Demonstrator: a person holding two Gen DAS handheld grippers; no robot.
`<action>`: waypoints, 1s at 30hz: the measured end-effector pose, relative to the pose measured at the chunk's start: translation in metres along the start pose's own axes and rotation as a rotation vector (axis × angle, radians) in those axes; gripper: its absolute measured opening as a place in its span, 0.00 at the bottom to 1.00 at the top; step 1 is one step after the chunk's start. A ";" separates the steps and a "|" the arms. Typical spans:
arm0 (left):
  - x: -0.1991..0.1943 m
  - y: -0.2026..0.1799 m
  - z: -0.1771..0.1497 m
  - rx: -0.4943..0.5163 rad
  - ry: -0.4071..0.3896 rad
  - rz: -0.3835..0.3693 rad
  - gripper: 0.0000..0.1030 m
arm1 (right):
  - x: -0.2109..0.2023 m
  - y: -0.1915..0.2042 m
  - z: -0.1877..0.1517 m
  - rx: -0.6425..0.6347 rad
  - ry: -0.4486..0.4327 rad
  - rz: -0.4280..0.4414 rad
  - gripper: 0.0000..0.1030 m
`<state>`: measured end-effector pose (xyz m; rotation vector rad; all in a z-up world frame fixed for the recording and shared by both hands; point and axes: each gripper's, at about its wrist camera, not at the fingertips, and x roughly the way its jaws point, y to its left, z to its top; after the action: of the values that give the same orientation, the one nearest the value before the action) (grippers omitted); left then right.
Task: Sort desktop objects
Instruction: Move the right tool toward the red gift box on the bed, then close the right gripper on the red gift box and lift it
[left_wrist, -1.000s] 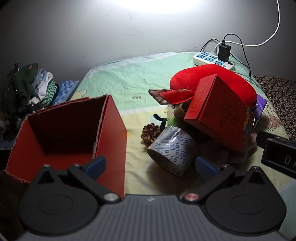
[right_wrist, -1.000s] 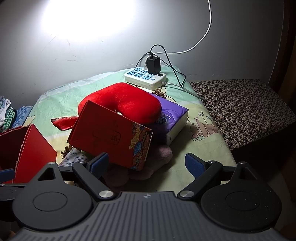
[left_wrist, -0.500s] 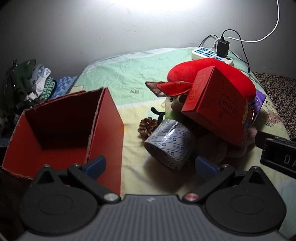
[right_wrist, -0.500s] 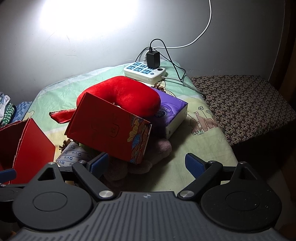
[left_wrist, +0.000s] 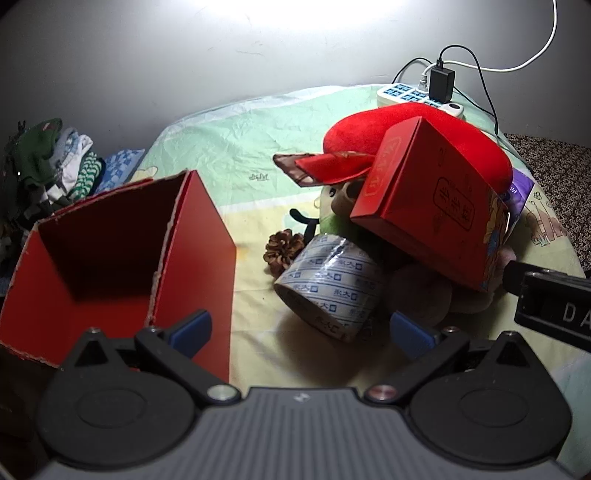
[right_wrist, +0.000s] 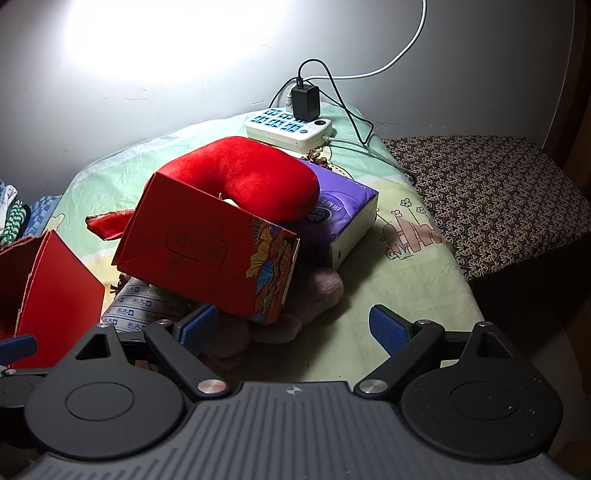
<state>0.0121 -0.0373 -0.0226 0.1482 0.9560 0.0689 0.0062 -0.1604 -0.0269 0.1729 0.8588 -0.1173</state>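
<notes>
A pile sits on the pale green cloth (left_wrist: 229, 155). A red gift box (left_wrist: 432, 206) (right_wrist: 207, 251) leans on a red neck pillow (left_wrist: 417, 129) (right_wrist: 251, 177). Under them lie a roll of printed tape (left_wrist: 328, 288) (right_wrist: 140, 306), a pine cone (left_wrist: 282, 249), a plush toy (right_wrist: 317, 295) and a purple tissue pack (right_wrist: 347, 218). An open empty red carton (left_wrist: 110, 251) stands at the left. My left gripper (left_wrist: 301, 328) is open, just before the tape roll. My right gripper (right_wrist: 293, 328) is open, low before the gift box and plush toy.
A white power strip (right_wrist: 290, 127) with a black charger and cables lies at the back by the wall. Folded clothes (left_wrist: 48, 166) are stacked at the far left. A dark patterned surface (right_wrist: 491, 192) lies lower at the right. The right gripper's body (left_wrist: 554, 306) shows at the left view's right edge.
Both grippers have drawn back slightly and tilted down, so the pile sits a little lower and farther in view. No object has moved. Both stay open.
</notes>
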 end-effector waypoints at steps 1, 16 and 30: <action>0.001 -0.001 0.001 0.002 0.000 -0.001 1.00 | 0.001 0.000 0.001 0.000 0.001 0.000 0.89; 0.009 -0.007 0.008 0.068 -0.142 -0.098 1.00 | 0.026 -0.022 0.016 0.059 0.008 0.050 0.88; 0.034 -0.032 0.038 0.139 -0.178 -0.405 0.76 | 0.068 -0.044 0.059 0.193 0.035 0.239 0.84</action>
<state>0.0627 -0.0685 -0.0335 0.0843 0.7972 -0.3789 0.0864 -0.2178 -0.0454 0.4576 0.8548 0.0273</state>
